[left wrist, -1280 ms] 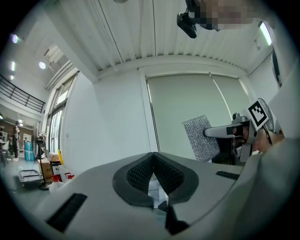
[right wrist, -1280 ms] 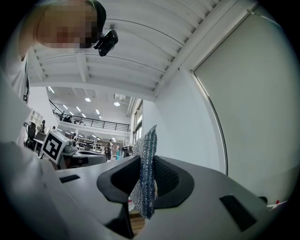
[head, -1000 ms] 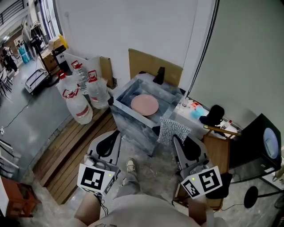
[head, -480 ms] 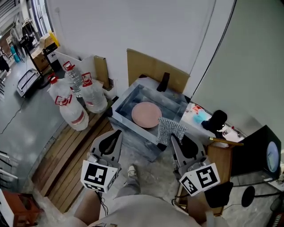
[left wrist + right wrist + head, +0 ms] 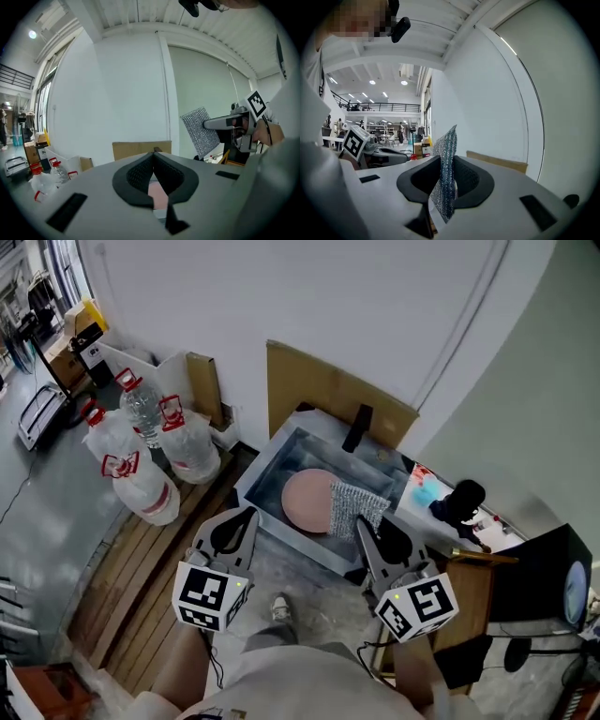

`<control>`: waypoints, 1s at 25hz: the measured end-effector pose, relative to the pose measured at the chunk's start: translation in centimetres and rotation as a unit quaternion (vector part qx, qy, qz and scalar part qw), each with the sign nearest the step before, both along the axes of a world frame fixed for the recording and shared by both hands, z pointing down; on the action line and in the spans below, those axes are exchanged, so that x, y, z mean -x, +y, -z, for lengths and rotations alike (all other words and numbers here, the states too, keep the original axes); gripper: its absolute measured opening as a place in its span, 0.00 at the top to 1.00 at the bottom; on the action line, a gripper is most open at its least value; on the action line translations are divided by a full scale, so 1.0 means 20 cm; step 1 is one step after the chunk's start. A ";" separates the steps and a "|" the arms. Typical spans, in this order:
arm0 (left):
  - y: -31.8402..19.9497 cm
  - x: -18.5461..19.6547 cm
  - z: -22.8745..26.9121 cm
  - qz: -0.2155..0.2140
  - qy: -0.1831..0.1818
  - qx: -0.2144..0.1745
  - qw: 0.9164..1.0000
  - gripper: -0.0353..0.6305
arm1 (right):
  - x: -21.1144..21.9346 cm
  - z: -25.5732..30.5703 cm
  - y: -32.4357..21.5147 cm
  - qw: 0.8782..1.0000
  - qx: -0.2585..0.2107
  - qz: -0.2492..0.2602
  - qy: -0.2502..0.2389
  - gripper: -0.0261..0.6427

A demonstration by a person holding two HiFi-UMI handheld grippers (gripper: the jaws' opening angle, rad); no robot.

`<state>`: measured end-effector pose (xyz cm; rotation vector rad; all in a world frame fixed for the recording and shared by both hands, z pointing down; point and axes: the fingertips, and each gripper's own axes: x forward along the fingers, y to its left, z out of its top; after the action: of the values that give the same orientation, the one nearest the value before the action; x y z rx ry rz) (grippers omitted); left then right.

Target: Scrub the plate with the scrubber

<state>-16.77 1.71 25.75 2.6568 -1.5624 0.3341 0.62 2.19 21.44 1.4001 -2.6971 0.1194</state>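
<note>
Pinching the scrubber (image 5: 356,507) by its lower edge, the right gripper (image 5: 362,532) is clamping the silvery mesh sheet tight between its jaws. The sheet is sticking up beyond them over the near right part of the grey tub (image 5: 265,472). The pink plate (image 5: 302,499) is lying flat in that tub, and from the head view the scrubber is overlapping its right edge. The left gripper (image 5: 246,517) is hovering by the tub's near left side, jaws pressed fully together, gripping nothing. Water jugs (image 5: 141,465) are standing well off to the left.
</note>
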 end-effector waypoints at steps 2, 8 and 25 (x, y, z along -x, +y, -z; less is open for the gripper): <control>-0.08 0.02 -0.04 -0.005 -0.002 0.009 1.000 0.92 | 0.02 -0.04 -0.08 1.000 0.008 -0.005 0.001 0.80; -0.23 0.03 -0.12 -0.018 -0.013 0.032 0.999 0.92 | 0.03 -0.12 -0.24 0.999 0.032 -0.012 0.006 0.80; -0.55 -0.10 -0.51 0.011 -0.015 0.145 0.989 0.92 | -0.07 -0.45 -0.60 0.994 0.104 0.021 0.012 0.80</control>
<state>-14.71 -9.25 36.01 2.4218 -1.4247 0.5573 1.95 -9.80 30.47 1.2747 -2.6045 0.3670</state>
